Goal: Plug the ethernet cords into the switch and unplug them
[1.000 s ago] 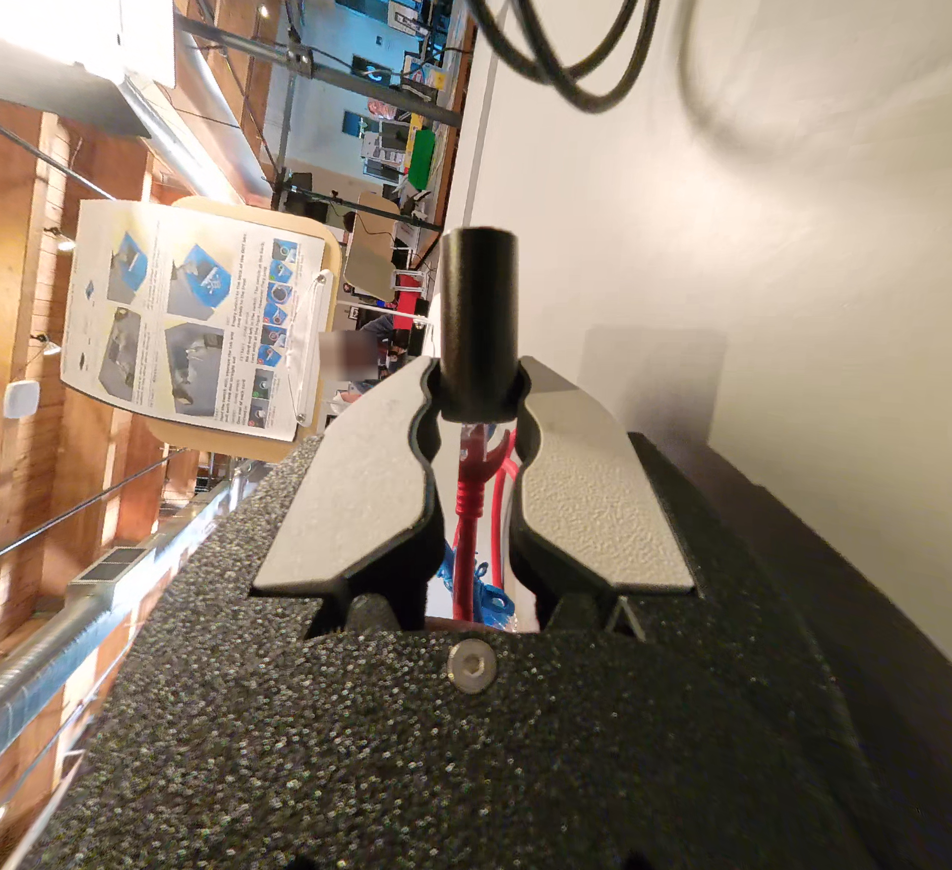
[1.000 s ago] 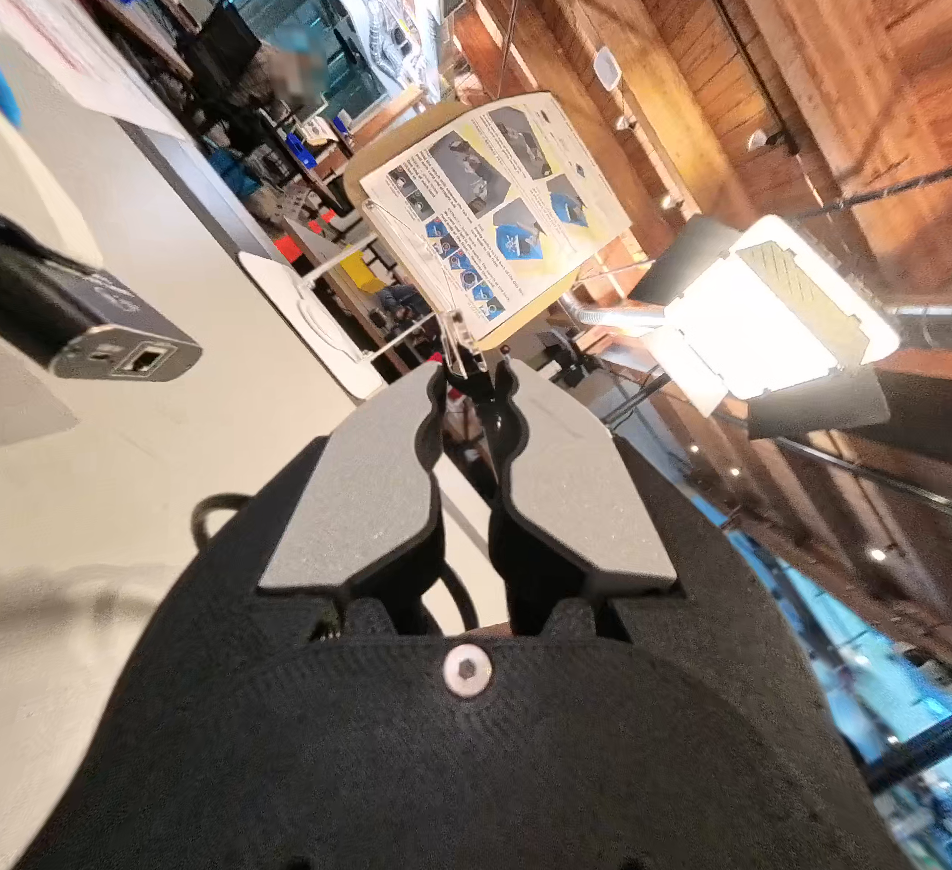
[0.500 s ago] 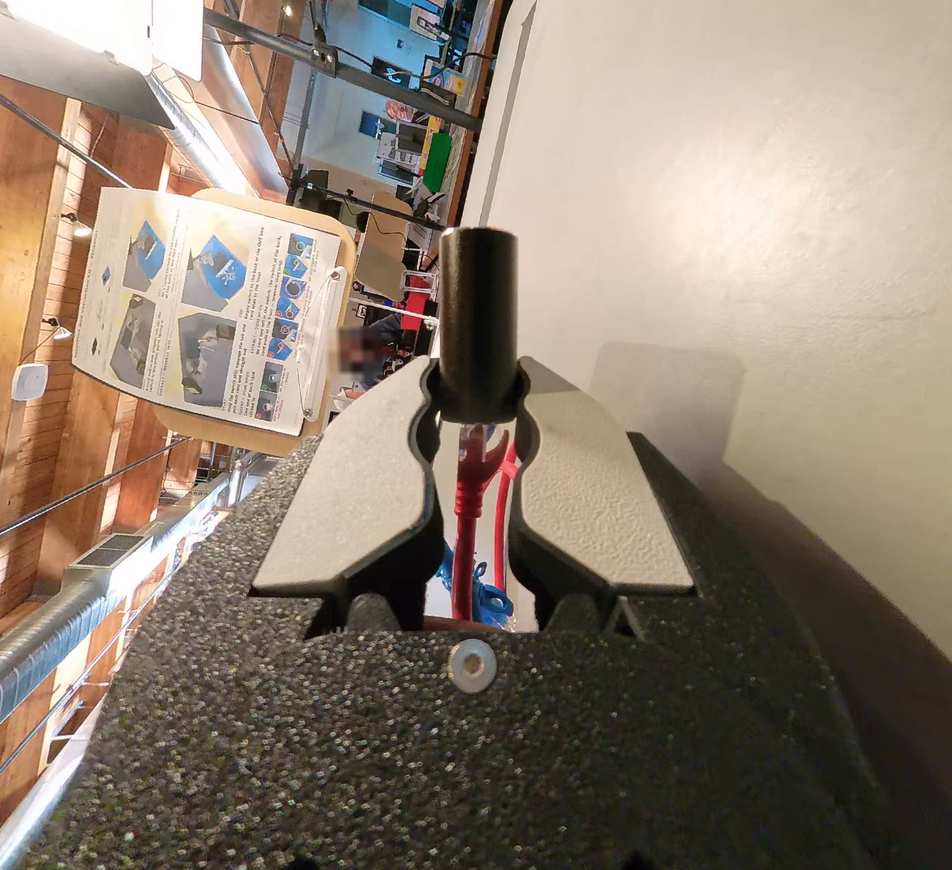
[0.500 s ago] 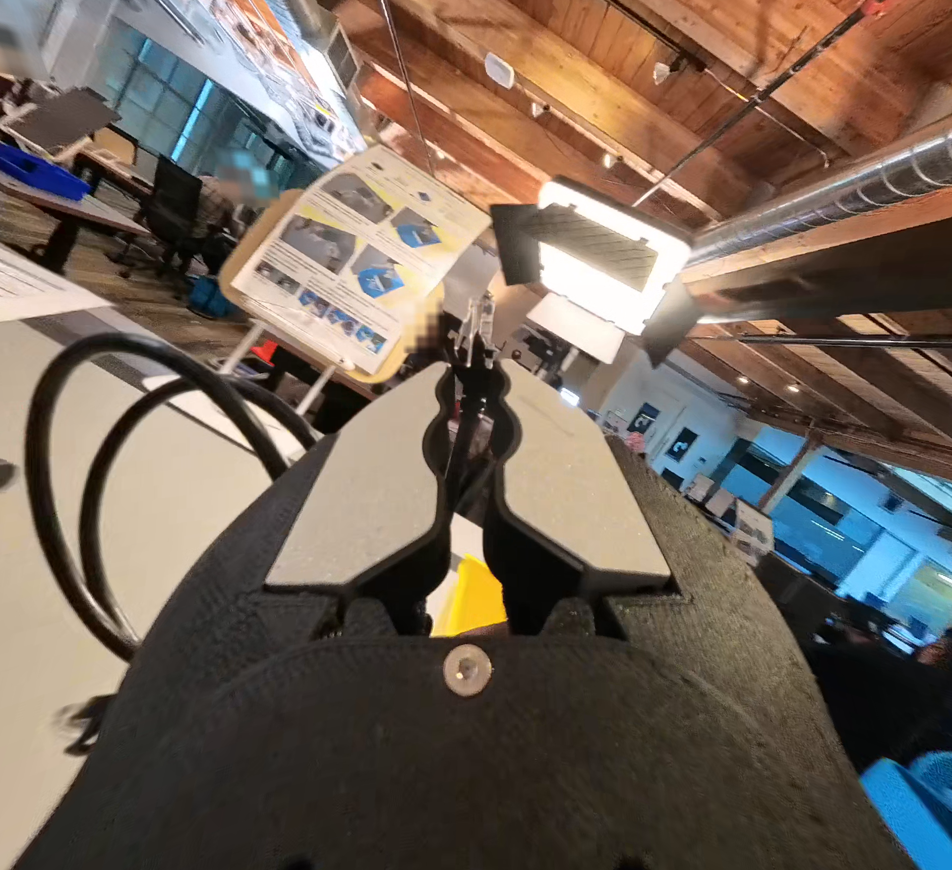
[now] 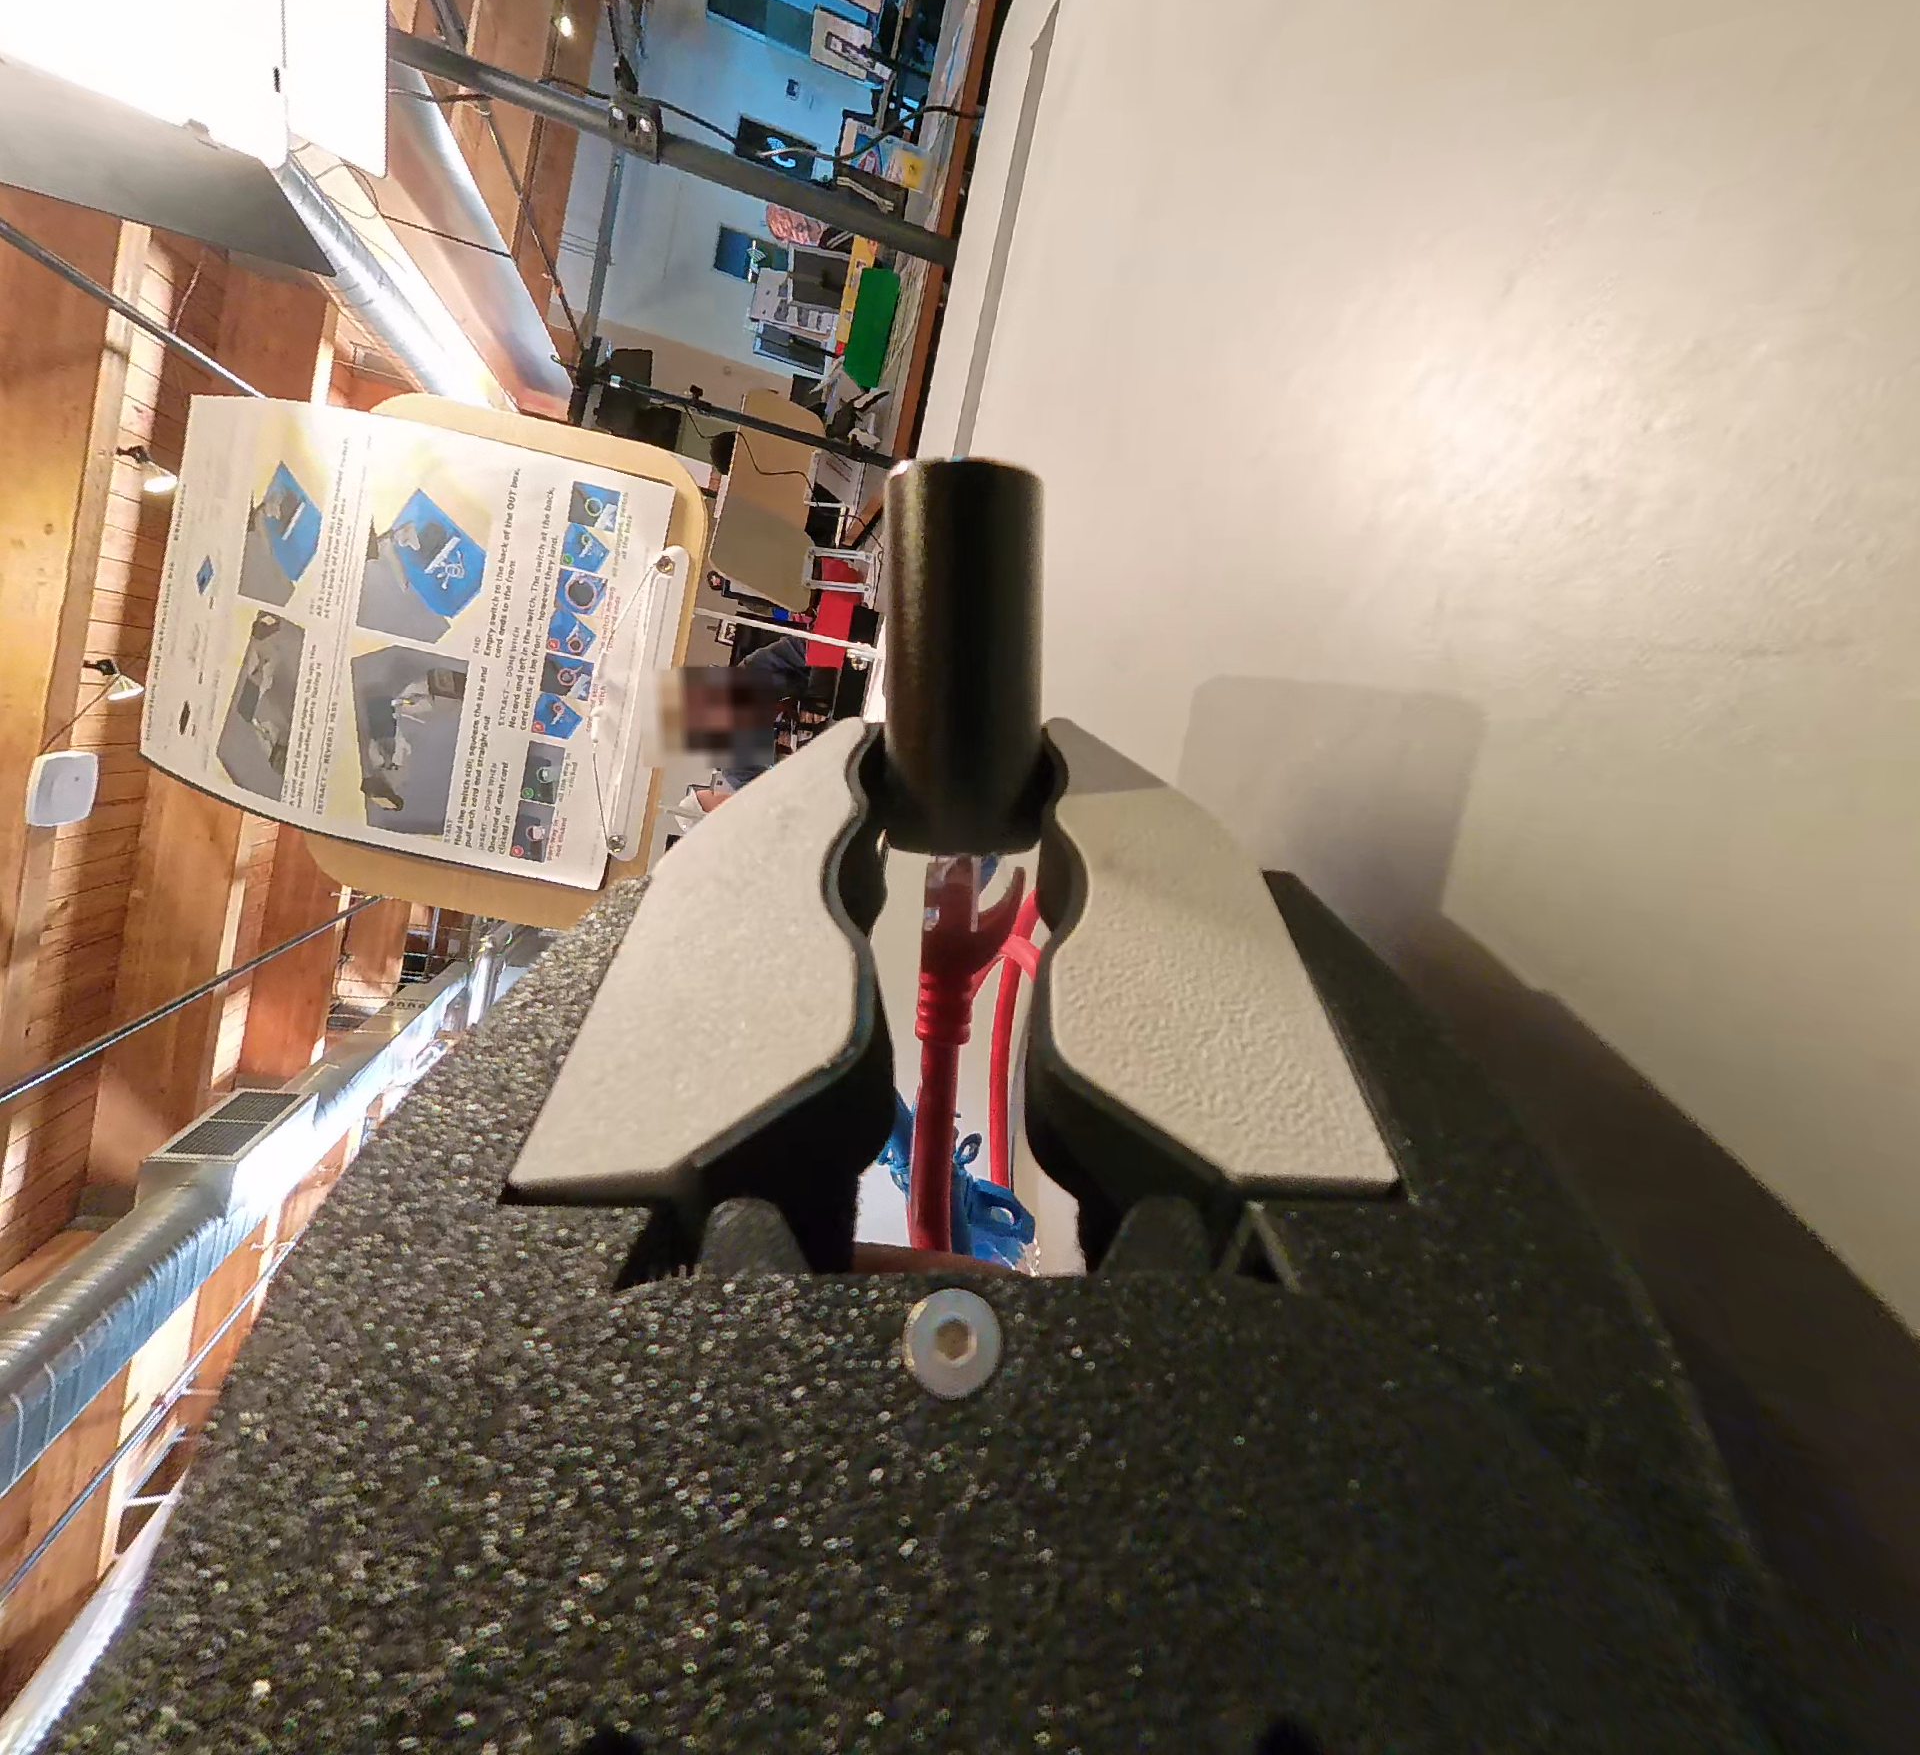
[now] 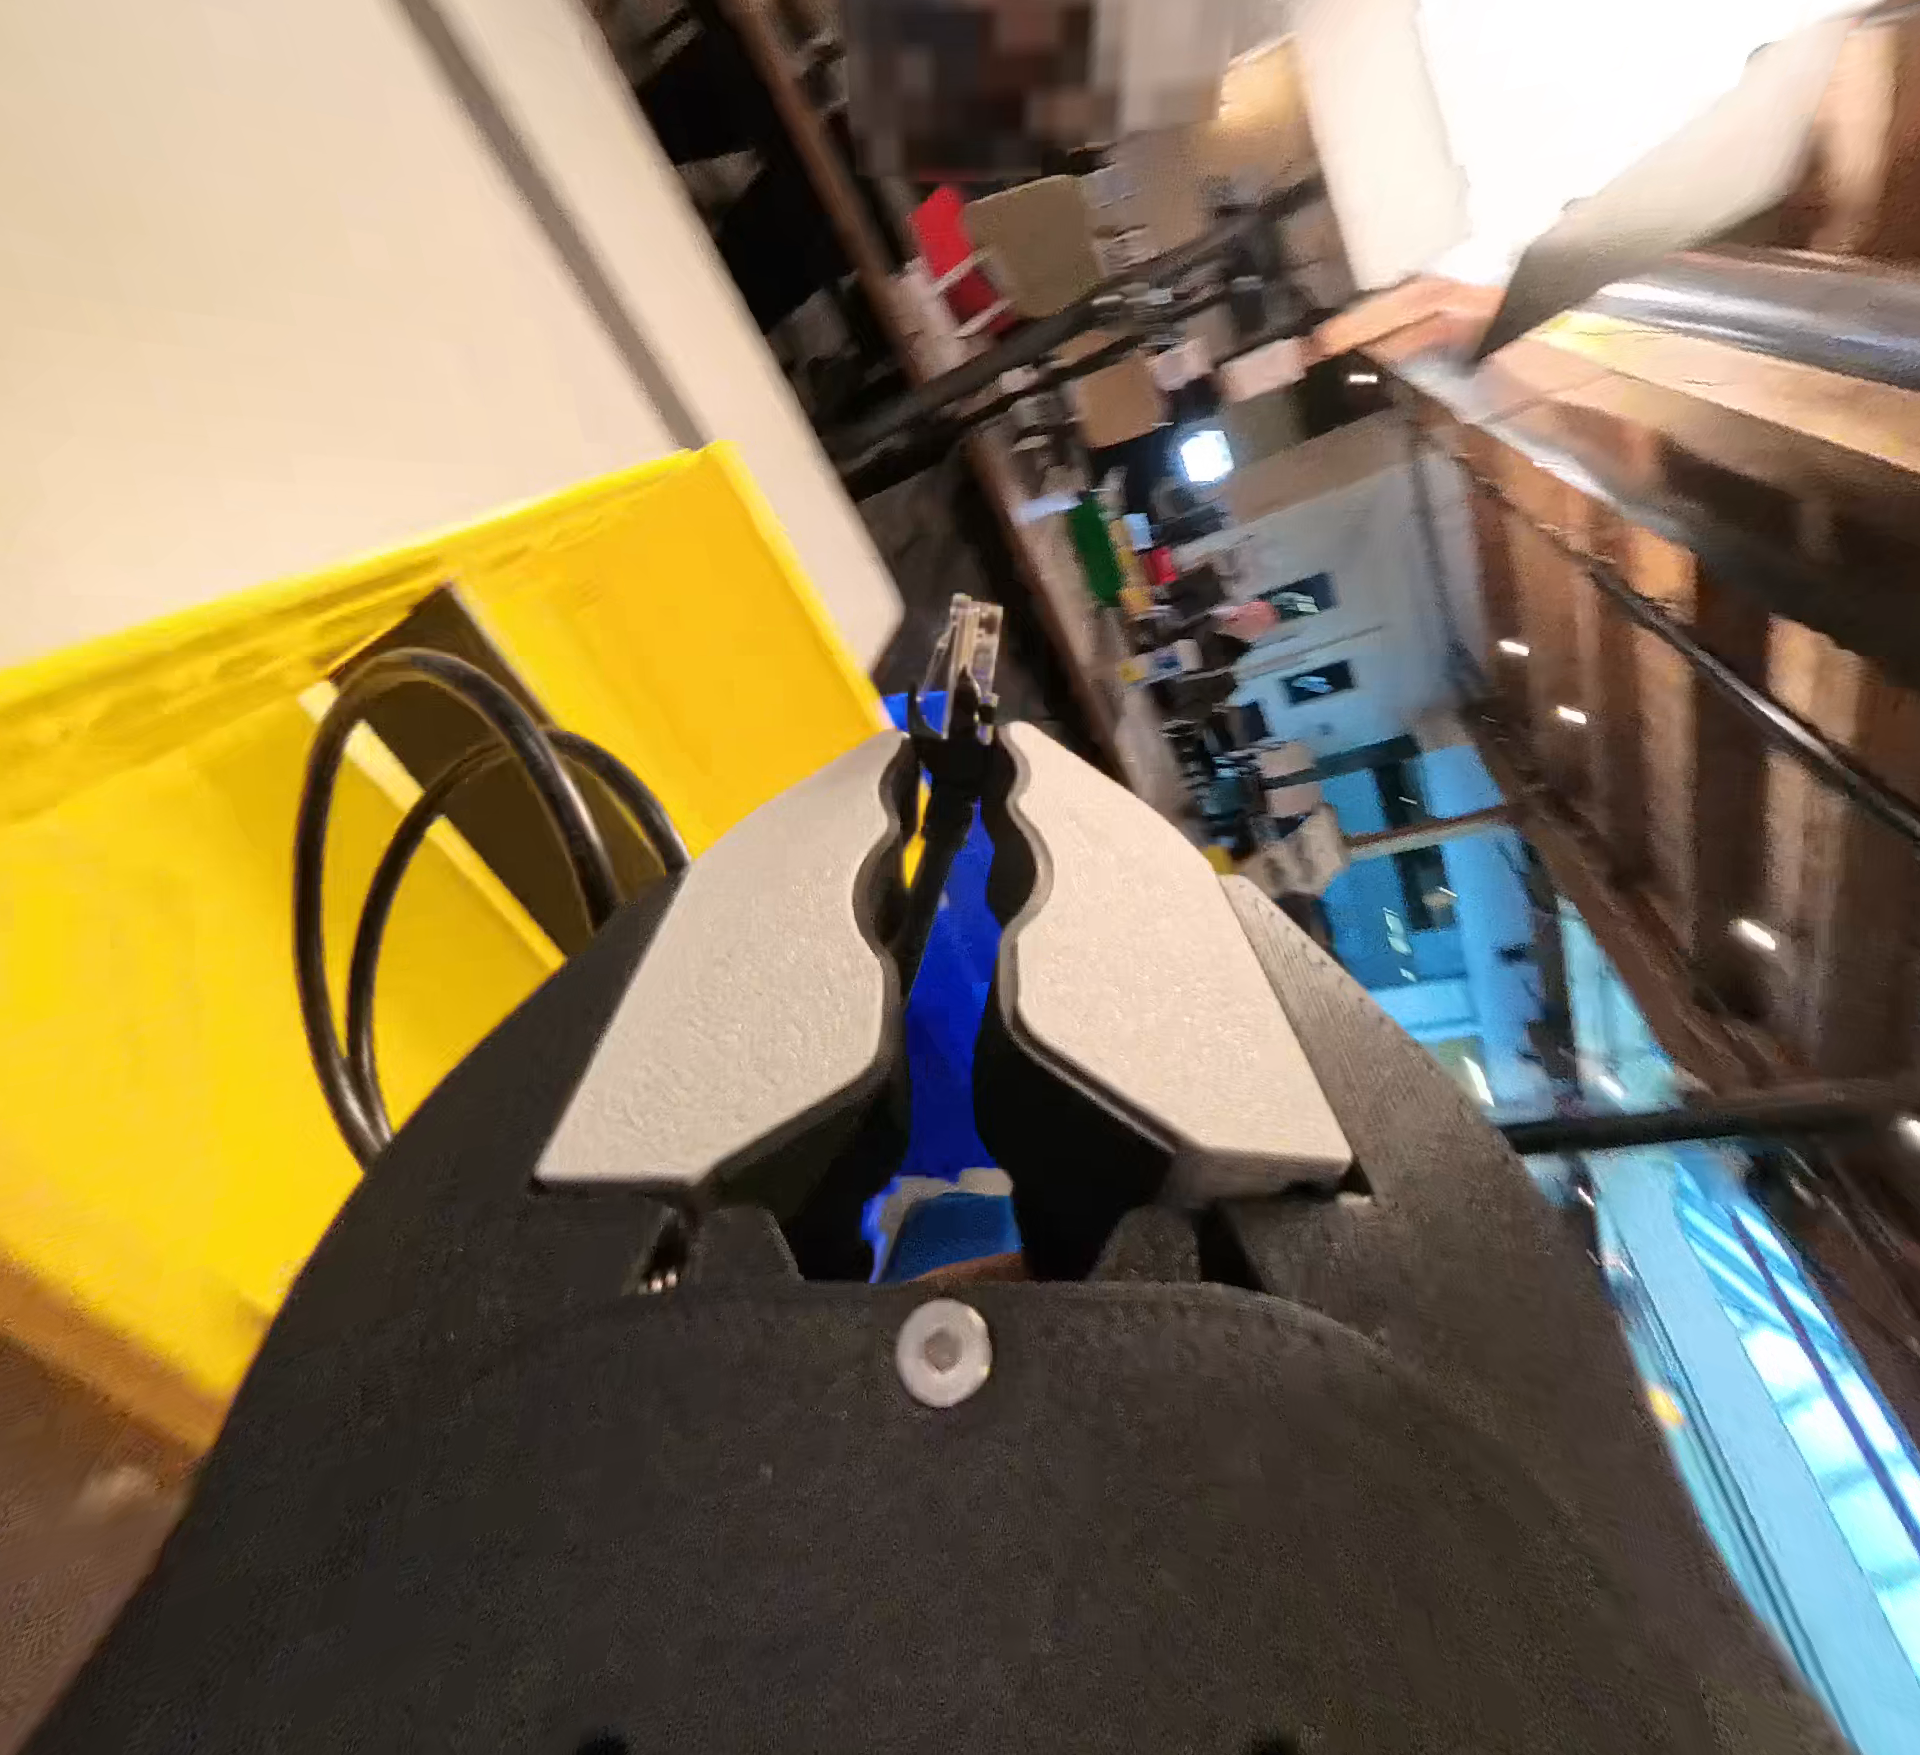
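Switch (image 5: 961, 666), a dark slim box seen end-on, sits pinched between the 2 pads of the left gripper (image 5: 961, 806), standing up past the fingertips just in front of the white table (image 5: 1455, 303). A red cord (image 5: 940, 999) runs from its near face back between the fingers, seemingly plugged in, though the port itself is hidden, and a blue cord (image 5: 977, 1196) lies bunched beneath. This side matches the view of 1 second ago: same grip, same tilt.

The change is on the right. The right gripper (image 6: 954, 755) is pressed together on the boot of a black cord (image 6: 457, 832), its clear plug (image 6: 971, 640) poking out past the fingertips with nothing on it. A second ago that view faced the switch's open port and the instruction sheet (image 5: 395, 645); now it has swung away to a yellow bin (image 6: 644, 593) on the near left, with the cord's 2 loops hanging in front of it and a blue bin (image 6: 945, 957) showing between the fingers. The picture is smeared, so the swing is probably fast.

My reading: this black cord is out of the switch and is being carried towards the bins, leaving the red one as the next to pull.
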Action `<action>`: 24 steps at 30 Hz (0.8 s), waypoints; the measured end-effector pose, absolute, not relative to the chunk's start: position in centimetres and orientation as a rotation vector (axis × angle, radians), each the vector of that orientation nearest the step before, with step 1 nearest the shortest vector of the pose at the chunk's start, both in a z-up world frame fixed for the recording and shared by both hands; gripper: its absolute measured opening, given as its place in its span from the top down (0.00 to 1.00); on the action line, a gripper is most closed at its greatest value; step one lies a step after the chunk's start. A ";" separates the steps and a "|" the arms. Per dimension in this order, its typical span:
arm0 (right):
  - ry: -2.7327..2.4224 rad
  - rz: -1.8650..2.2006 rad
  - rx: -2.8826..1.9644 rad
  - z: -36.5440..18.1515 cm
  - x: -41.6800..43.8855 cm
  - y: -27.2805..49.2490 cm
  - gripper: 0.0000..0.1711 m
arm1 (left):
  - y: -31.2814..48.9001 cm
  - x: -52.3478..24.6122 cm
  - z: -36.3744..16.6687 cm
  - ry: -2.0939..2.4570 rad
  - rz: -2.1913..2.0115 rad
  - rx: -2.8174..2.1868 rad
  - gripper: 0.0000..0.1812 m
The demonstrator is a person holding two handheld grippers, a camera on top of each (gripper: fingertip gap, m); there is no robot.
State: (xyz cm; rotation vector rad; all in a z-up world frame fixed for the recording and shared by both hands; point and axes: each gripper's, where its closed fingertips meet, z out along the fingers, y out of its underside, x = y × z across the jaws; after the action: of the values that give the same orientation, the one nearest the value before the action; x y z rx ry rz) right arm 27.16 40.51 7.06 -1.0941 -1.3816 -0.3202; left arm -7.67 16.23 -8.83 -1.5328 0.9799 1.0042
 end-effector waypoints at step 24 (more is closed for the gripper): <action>-1.734 -0.291 -1.169 -1.1 23.8 41.2 0.75 | 16.1 -7.7 -7.6 0.906 0.961 -1.510 0.86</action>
State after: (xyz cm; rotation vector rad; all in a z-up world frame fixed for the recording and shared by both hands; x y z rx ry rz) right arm 23.78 41.20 -1.06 -1.1693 -1.7336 -0.2910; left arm -7.72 16.10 -7.61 -1.5102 0.9062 0.9612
